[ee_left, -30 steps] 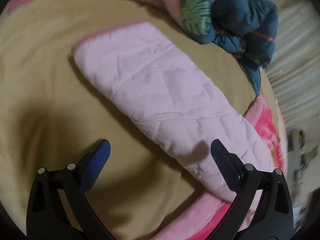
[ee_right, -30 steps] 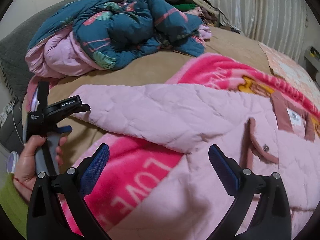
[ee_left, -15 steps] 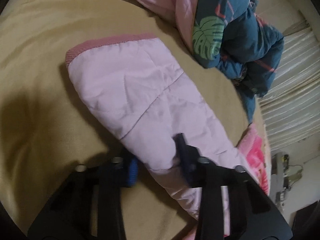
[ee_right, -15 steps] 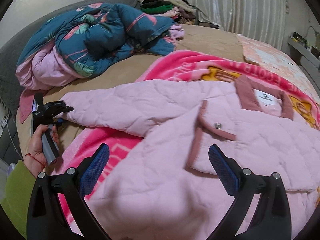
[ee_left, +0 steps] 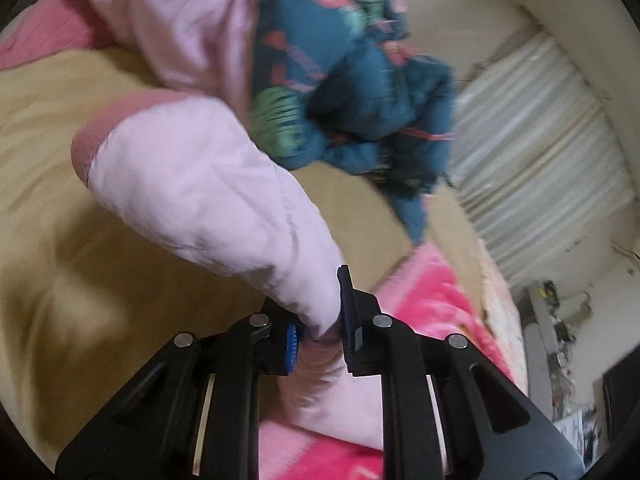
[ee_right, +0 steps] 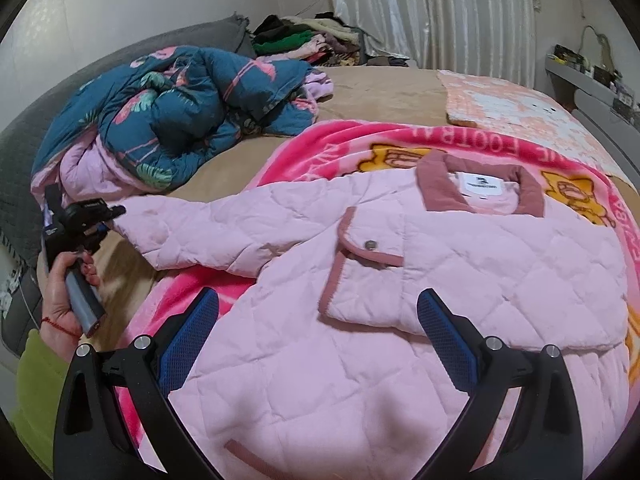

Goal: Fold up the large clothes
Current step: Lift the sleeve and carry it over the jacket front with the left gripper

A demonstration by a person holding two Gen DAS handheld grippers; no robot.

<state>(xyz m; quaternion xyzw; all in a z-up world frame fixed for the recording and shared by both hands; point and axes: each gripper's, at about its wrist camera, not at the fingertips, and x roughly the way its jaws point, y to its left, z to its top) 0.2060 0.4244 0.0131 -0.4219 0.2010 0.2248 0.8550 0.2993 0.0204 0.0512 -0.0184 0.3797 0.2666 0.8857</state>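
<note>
At the far left of the right wrist view, a hand (ee_right: 66, 300) in a green sleeve (ee_right: 34, 384) grips the handle of the left gripper (ee_right: 110, 220). Its jaws have just been closing and now stand clamped on the sleeve (ee_right: 200, 228) of the pink quilted jacket (ee_right: 460, 280), close to the cuff end. The left wrist view shows that pinch from behind: the sleeve fabric is bunched between the 2 blue pads (ee_left: 291, 344), and the free part of the sleeve rises away from them, its darker pink cuff (ee_left: 94, 142) hanging clear of the tan bed sheet (ee_left: 60, 240).

Behind the sleeve lies a crumpled teal quilt (ee_right: 180, 120) with a flamingo and leaf print. Further right, the jacket's body lies front up on a bright pink blanket (ee_right: 320, 148), its collar (ee_right: 480, 184) toward the far side of the bed and 1 snap-buttoned pocket flap (ee_right: 370, 246) near the middle of the chest.

The right gripper (ee_right: 320, 336) hovers above the jacket's lower front, its jaws wide apart with nothing between them. Pale curtains (ee_right: 440, 20) hang behind the bed, and a shelf (ee_right: 588, 80) with small clutter runs along the right.
</note>
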